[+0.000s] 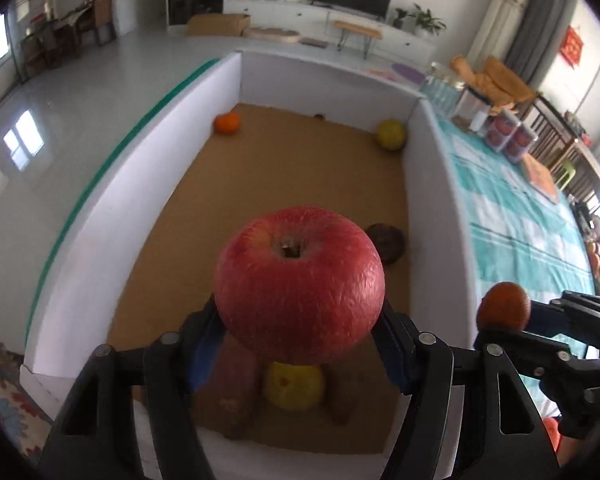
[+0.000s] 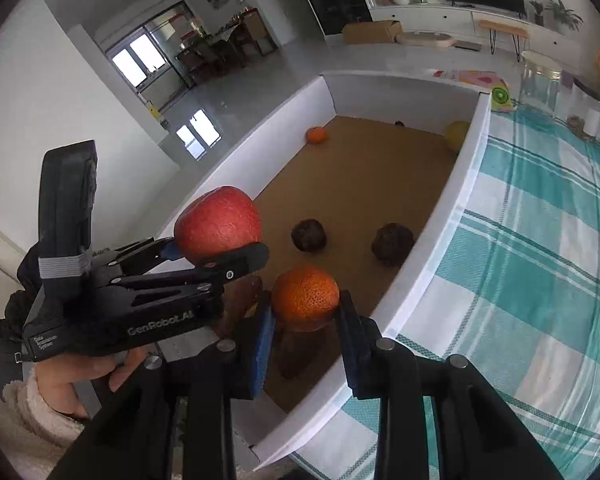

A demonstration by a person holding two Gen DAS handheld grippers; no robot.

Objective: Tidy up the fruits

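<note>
My left gripper (image 1: 300,328) is shut on a big red apple (image 1: 299,283) and holds it above the near end of the white-walled box (image 1: 148,160) with a brown floor. It also shows in the right wrist view (image 2: 220,252) with the apple (image 2: 219,223). My right gripper (image 2: 305,320) is shut on an orange (image 2: 305,297), held over the box's near right side; the orange also shows in the left wrist view (image 1: 504,306). In the box lie a small orange (image 1: 227,123), a yellow-green fruit (image 1: 390,134), two dark brown fruits (image 2: 308,235) (image 2: 392,239) and a yellow fruit (image 1: 294,386).
The box stands on a table with a teal checked cloth (image 2: 540,260). Clear jars and containers (image 1: 504,136) stand at the cloth's far end. Brownish fruits (image 1: 236,384) lie at the box's near end under the apple. Beyond is a living room floor.
</note>
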